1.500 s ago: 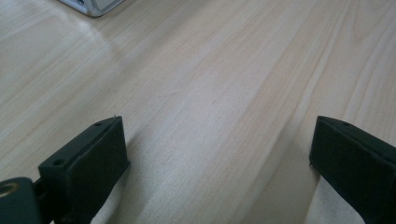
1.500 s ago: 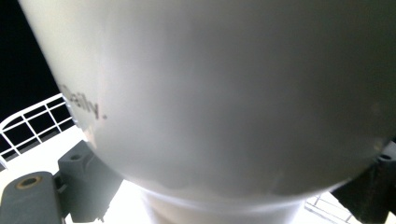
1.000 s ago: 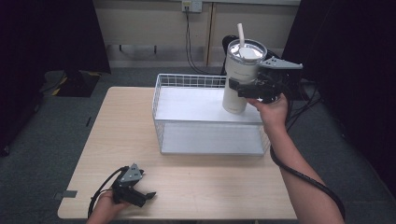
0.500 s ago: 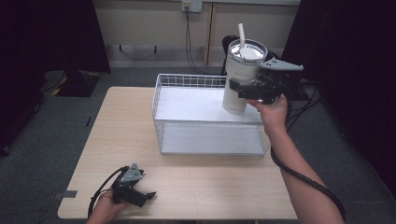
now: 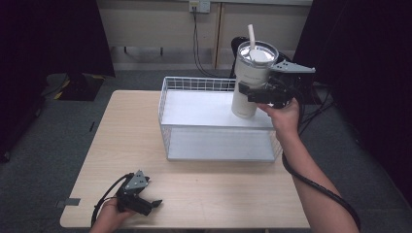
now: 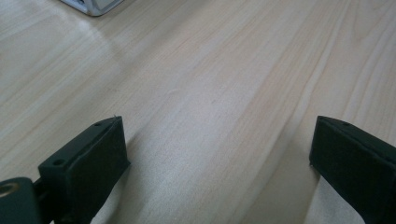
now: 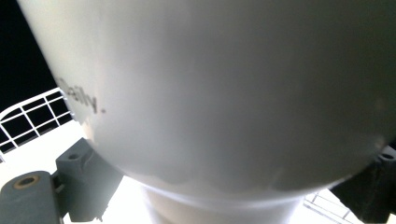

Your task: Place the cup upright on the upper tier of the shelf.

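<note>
Little had changed across the last second: the tumbler point(image 5: 250, 80) had stayed raised over the far right part of the basket point(image 5: 214, 145), shifting only slightly, and the left gripper point(image 5: 145, 203) had kept its place. Taking the basket as the landmark, the left gripper lay nearest the person, on the wooden table point(image 5: 218, 194) well in front of the basket's near-left corner, held by the left hand point(image 5: 109, 218) at the table's near edge. Its jaws stood wide apart with only bare wood between them in the left gripper view, where a corner of the basket point(image 6: 93, 5) showed at the top. Farther off, the white wire basket sat on the far half of the table, its pale floor bare. Above its far-right region the right hand point(image 5: 284, 114) held the right gripper point(image 5: 252, 94), whose jaws were clamped on the lower body of the white tumbler, upright with a straw point(image 5: 251, 36) rising from its lid. In the right gripper view the tumbler's point(image 7: 224, 93) wall pressed close between the two jaws, with the basket's wire rim point(image 7: 32, 112) behind it.
</note>
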Demonstrator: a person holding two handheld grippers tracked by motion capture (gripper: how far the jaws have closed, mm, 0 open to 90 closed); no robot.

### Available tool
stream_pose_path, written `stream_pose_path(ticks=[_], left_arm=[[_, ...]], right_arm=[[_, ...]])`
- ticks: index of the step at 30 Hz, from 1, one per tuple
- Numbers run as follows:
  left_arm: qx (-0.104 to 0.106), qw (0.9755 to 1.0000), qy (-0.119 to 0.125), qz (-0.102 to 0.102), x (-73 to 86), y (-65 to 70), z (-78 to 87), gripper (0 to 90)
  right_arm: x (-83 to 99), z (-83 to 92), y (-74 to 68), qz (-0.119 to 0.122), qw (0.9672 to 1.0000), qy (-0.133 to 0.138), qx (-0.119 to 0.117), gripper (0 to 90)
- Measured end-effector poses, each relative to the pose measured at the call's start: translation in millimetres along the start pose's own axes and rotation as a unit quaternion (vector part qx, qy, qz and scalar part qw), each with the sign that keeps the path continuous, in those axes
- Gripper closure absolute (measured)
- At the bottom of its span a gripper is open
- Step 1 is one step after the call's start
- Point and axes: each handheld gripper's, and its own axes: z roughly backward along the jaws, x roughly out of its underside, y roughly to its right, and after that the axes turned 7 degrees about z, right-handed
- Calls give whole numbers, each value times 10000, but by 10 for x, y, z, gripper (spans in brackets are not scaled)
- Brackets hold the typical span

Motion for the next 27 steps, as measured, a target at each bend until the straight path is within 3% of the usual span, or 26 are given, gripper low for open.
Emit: stream_pose_path(ticks=[21,27], left_arm=[[-18,10000,31,8,3,2,-4,35],[-21,10000,34,5,3,2,-5,35]], right_arm=[[30,31,1,-35,10000,-45,-22,87],[110,73,16,5,9999,-82,-88,90]])
